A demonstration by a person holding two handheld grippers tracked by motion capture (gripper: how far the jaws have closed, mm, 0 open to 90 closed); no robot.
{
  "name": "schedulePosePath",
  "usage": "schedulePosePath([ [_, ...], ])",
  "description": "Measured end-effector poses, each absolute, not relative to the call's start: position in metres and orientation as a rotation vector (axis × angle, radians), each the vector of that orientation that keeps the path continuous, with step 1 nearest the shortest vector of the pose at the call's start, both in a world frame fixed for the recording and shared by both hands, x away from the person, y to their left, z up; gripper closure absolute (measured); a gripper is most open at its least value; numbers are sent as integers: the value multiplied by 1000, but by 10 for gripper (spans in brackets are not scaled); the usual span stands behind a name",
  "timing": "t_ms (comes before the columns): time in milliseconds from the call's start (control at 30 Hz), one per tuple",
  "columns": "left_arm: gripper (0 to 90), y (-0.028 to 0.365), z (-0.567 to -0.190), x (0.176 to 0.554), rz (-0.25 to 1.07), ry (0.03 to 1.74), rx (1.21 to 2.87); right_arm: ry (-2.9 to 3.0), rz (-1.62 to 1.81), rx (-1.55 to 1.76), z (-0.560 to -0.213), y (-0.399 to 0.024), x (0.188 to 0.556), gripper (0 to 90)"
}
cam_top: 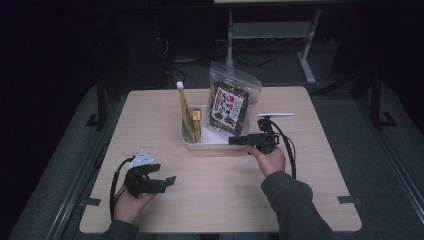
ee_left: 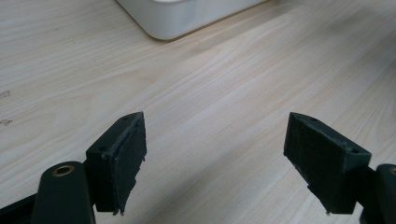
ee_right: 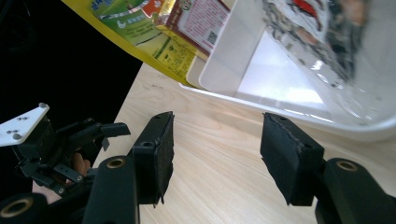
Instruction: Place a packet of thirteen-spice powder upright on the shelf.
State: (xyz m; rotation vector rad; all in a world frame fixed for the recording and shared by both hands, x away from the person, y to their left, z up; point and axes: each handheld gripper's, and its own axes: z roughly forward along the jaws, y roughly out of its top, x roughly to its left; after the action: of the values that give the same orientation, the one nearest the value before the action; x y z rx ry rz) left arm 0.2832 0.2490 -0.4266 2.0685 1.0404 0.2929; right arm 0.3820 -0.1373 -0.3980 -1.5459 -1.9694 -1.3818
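A white tray (cam_top: 189,141) sits mid-table holding a clear snack bag (cam_top: 231,105) and yellow packets (cam_top: 189,114), their print too blurred to read. The right gripper (cam_top: 239,140), jaws apart, points at the tray's near edge. The left gripper (cam_top: 167,181) rests wide open over bare table (cam_top: 310,175).

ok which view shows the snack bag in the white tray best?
The high view: the whole snack bag shows there, standing in the white tray and leaning back, label facing the camera. The right gripper view catches its lower part close up but blurred. The left gripper view gives a tray corner, not the bag.
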Motion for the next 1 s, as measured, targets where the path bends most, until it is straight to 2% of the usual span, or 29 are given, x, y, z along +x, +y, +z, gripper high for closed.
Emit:
schedulePosePath([
  [1000,205,250,-427,283,289,1041,2067,-1906,-1345,-1635,-437,-203,348,396],
])
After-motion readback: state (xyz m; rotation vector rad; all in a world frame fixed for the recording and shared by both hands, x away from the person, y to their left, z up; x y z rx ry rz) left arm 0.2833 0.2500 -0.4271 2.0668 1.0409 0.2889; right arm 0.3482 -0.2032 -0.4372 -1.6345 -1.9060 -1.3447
